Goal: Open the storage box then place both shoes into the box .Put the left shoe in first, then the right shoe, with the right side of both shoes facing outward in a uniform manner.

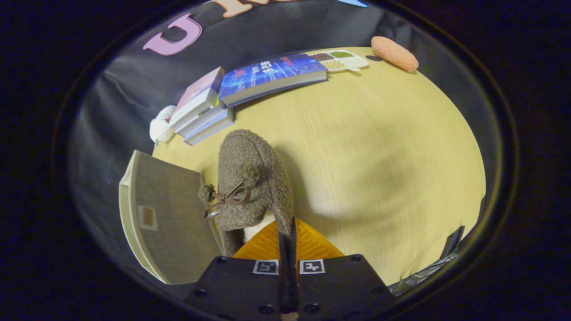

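Slipper (252, 178), brownish-grey and fuzzy with two pompoms and a thin bow on its upper, is just ahead of the claw (287, 232). Its heel end is at the fingertips and its toe points away, toward the books. The two fingers are pressed close together with almost no gap between them, and they seem to pinch the edge of the slipper's opening at the heel; the exact contact is hidden behind the fingers, so I cannot tell for sure that both fingers press on it. The pale inside lining of the slipper shows a little just beside the fingertips. The slipper looks raised or tilted above the table (379, 156), but I cannot tell if its toe touches the wood.

Just beside the slipper, on its left, is the storage box (171, 223), grey with a woven look, a pale rim and a small label patch on its face. It is near the slipper; whether they touch I cannot tell.

Beyond the slipper, a stack of books (200, 111) lies at the far edge of the table, and a large blue book (274, 76) rests partly on it. A white fluffy thing (160, 127) lies beside the stack. Farther away are a white divided tray (341, 60) with grains and an orange sponge-like thing (395, 53).
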A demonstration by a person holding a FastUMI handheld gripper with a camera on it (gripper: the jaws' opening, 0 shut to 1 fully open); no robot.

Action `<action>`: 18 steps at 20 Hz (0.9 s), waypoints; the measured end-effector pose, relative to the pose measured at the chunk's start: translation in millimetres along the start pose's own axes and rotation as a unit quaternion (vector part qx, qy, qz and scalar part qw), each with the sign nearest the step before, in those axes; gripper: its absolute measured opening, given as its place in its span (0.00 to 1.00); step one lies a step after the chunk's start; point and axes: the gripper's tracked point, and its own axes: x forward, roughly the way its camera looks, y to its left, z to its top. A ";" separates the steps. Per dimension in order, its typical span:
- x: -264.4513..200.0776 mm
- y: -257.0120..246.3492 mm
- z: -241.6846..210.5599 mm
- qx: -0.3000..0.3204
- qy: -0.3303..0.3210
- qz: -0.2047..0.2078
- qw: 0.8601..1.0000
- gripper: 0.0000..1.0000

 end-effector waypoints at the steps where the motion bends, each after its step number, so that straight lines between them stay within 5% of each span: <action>1: -6.4 9.6 7.9 0.002 -0.009 0.009 1.000 0.03; 9: -69.9 125.9 55.6 -0.017 -0.063 0.097 0.993 0.03; 14: -84.6 201.4 31.4 -0.045 -0.045 0.150 0.987 0.03; 18: -68.0 220.6 -2.3 -0.078 -0.017 0.146 0.986 0.03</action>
